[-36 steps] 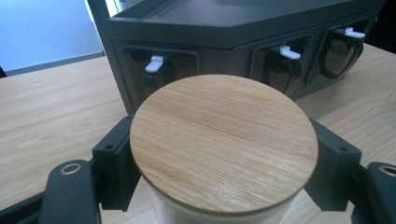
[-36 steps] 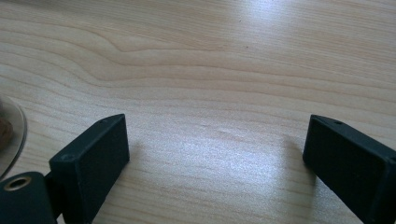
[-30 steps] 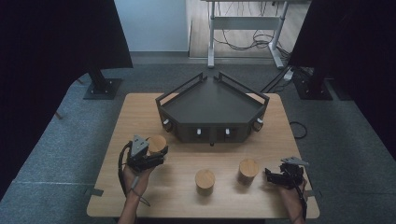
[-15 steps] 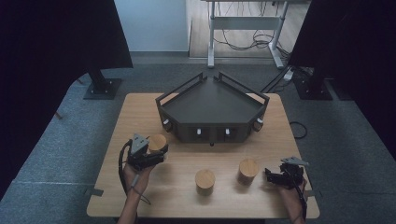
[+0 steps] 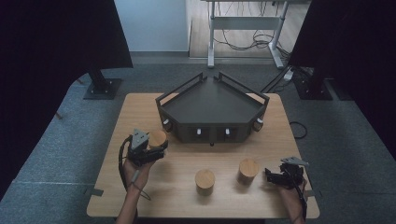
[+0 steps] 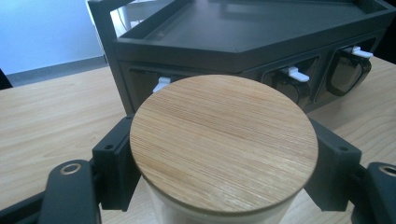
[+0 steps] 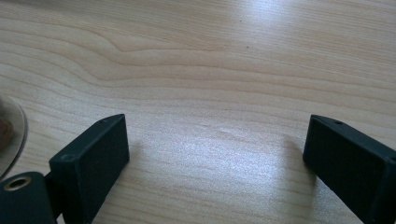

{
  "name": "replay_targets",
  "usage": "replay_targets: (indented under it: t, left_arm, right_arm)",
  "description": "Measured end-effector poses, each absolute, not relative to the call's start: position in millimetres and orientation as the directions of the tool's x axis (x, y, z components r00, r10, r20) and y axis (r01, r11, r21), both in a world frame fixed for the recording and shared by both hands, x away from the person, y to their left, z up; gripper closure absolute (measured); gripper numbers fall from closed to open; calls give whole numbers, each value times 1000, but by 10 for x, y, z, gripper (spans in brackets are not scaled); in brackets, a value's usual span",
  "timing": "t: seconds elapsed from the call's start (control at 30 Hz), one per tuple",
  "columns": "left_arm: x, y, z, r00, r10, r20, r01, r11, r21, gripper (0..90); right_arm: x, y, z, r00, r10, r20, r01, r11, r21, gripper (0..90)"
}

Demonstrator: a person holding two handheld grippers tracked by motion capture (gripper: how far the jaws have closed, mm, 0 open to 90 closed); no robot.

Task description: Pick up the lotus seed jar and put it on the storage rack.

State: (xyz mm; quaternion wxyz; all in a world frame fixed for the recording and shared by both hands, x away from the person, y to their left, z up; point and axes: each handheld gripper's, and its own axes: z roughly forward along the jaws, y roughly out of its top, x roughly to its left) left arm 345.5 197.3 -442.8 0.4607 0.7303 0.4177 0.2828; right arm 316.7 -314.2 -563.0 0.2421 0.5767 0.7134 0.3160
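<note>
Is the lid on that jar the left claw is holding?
Yes, on: the bamboo lid sits flat over the jar between the left gripper jaws.

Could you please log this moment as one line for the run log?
left gripper: shut on jar | right gripper: open, over table | two jars free

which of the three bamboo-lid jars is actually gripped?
The leftmost jar, in front of the black tray's left corner: the left gripper is shut on it. The other two jars stand free mid-table; the right gripper is open on bare wood.

Dark tray (image 5: 212, 105) blocks table's far middle; two jars (image 5: 205, 181) (image 5: 248, 171) stand mid-front; bare wood between them and right claw (image 5: 272, 176).
</note>
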Motion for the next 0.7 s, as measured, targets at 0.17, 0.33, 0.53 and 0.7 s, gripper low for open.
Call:
replay_targets:
  t: [0.17, 0.33, 0.53, 0.7]
  left_arm:
    - [3481, 1965, -4393, 494, 869, 29, 346, -227, 910, 250]
    - [3513, 1950, -4360, 499, 866, 35, 343, -235, 910, 250]
    - [3559, 1939, -4325, 503, 864, 31, 340, -230, 912, 250]
    - [3585, 1949, -4296, 506, 862, 22, 340, -223, 913, 250]
  right_arm:
    - [3167, -3143, -5630, -218, 976, 19, 670, 135, 730, 63]
    - [3166, -3142, -5630, -219, 975, 19, 670, 136, 730, 63]
    - [3166, -3141, -5629, -221, 975, 19, 670, 138, 730, 63]
    - [3165, -3141, -5629, -221, 975, 20, 670, 137, 730, 63]
